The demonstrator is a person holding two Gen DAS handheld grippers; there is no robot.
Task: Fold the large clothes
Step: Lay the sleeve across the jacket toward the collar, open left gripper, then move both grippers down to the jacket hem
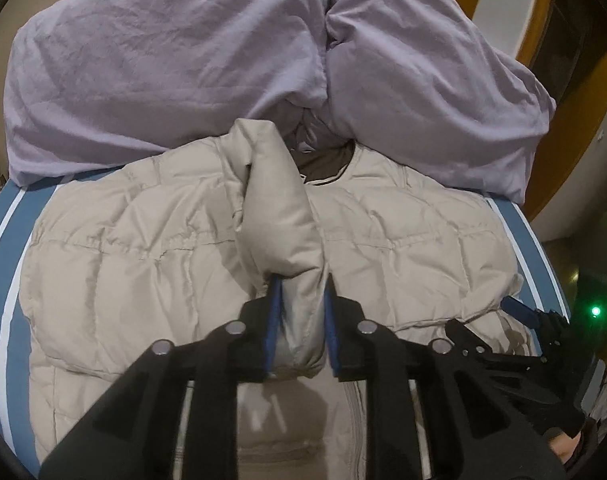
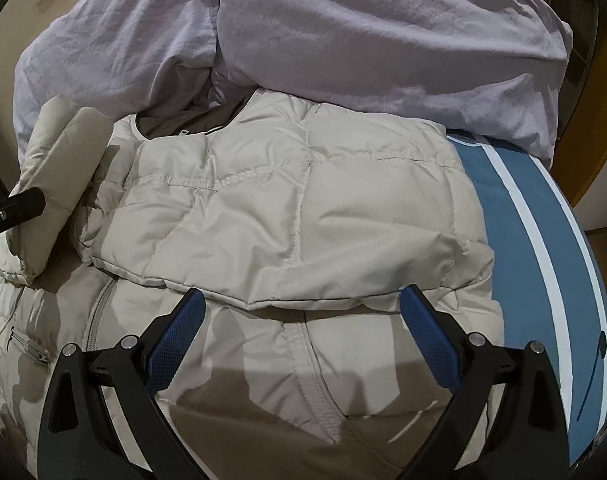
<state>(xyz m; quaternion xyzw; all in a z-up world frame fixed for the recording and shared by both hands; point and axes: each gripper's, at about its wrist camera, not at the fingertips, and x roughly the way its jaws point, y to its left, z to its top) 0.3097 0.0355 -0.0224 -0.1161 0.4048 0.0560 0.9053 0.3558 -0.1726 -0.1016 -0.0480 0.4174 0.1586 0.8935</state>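
Between the left jaws: the cuff end of a beige sleeve (image 1: pixel 281 216) sits between the blue pads of the left gripper (image 1: pixel 302 320), which stand narrowly apart; the padded cloth fills most of the gap, though whether both pads press it I cannot tell for sure.
Why the sleeve is held so: it runs from the jaws forward to the shoulder, lifted over the chest of the puffer jacket (image 1: pixel 151 240); I judge it is being carried across the body to lie flat as one fold.
Ahead of the left gripper: the jacket's dark-lined collar (image 1: pixel 323 164), and beyond it a heaped lilac duvet (image 1: pixel 163 60).
Under both grippers: a blue bed sheet with white stripes (image 2: pixel 515 200), which gives the jacket a broad, flat place to be folded.
Right gripper (image 2: pixel 301 336): jaws wide apart, clamped on nothing, hovering low over the jacket.
Just ahead of the right jaws: the other sleeve (image 2: pixel 303 216) lies already folded across the chest, its lower edge between the two fingertips and close in front of them.
Why the right gripper sits there: probably it has let that side go, or is placed to steady it.
Left of the right gripper: the raised sleeve with a black finger of the left tool at its end.
Near the right gripper's base: the jacket's zip and lower panels, not yet folded upward.
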